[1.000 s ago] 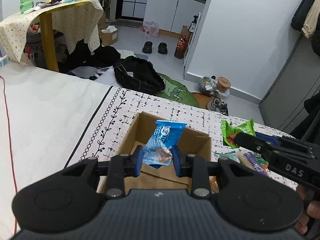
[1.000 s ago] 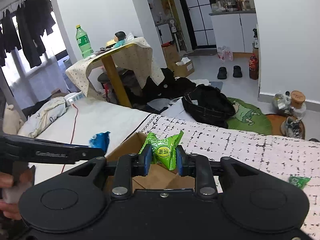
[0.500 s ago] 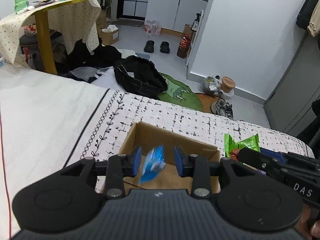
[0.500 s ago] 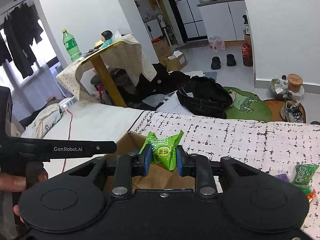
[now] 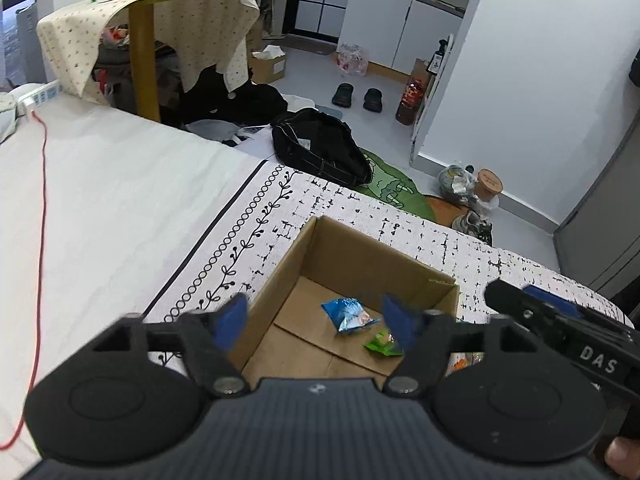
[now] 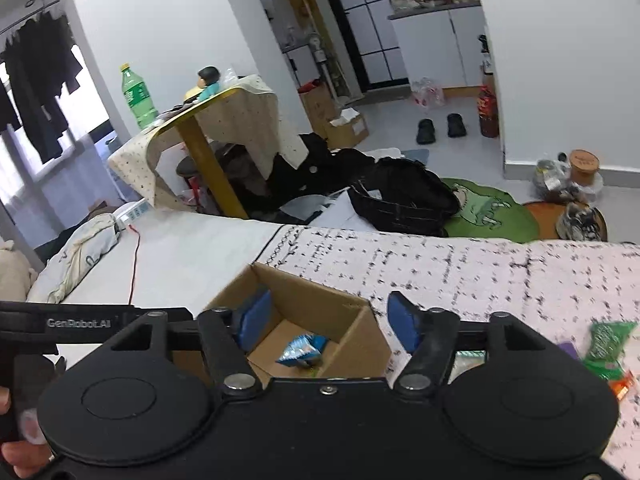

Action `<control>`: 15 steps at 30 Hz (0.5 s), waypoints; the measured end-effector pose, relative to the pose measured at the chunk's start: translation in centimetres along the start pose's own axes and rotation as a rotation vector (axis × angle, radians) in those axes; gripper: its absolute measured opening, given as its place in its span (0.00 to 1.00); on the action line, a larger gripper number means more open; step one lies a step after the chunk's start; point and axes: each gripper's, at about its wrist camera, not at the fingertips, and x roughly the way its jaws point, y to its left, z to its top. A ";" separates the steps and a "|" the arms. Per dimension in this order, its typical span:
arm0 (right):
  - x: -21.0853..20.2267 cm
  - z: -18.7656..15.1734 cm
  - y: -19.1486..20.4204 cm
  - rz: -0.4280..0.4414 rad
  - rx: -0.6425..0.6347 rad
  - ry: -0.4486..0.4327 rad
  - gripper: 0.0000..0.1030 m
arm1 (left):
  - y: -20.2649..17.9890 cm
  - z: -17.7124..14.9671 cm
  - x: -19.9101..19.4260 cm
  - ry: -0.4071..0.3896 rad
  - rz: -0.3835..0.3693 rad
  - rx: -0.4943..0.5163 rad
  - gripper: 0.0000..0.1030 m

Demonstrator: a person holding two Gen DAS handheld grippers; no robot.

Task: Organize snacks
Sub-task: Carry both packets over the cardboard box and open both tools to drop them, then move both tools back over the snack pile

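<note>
Your left gripper (image 5: 316,322) and right gripper (image 6: 328,318) are both opening with nothing between the jaws; the blue packet (image 5: 350,315) and green packet (image 5: 382,343) lie on the floor of the cardboard box (image 5: 362,246). Lift clear of its walls, then go for the loose snacks (image 6: 608,340) on the patterned cloth (image 6: 460,264) beyond the box's right wall, minding the other gripper close alongside.

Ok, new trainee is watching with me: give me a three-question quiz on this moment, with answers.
1. True or false: the blue snack packet lies inside the cardboard box.
2. Which packet lies beside it in the box: A green, B red, C yellow?
3. Fill in: the left gripper holds ____ between its fingers.

Key: 1 true. 2 A, the green snack packet. 3 nothing; its jaws are opening, as are those of the right gripper, also empty.
</note>
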 end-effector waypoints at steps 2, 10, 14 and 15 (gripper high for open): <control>-1.1 -0.1 -0.4 -0.030 -0.003 -0.015 0.77 | -0.2 -0.3 -0.4 -0.004 -0.006 -0.017 0.85; -4.8 -1.1 -3.1 -0.125 0.036 -0.014 0.89 | -1.2 -1.5 -1.7 0.016 -0.050 -0.025 0.91; -6.3 -1.8 -3.8 -0.144 0.027 0.002 0.91 | -1.7 -2.2 -2.3 0.010 -0.057 -0.042 0.95; -6.7 -2.0 -3.8 -0.152 0.017 0.001 0.92 | -1.8 -2.4 -2.5 0.007 -0.060 -0.049 0.96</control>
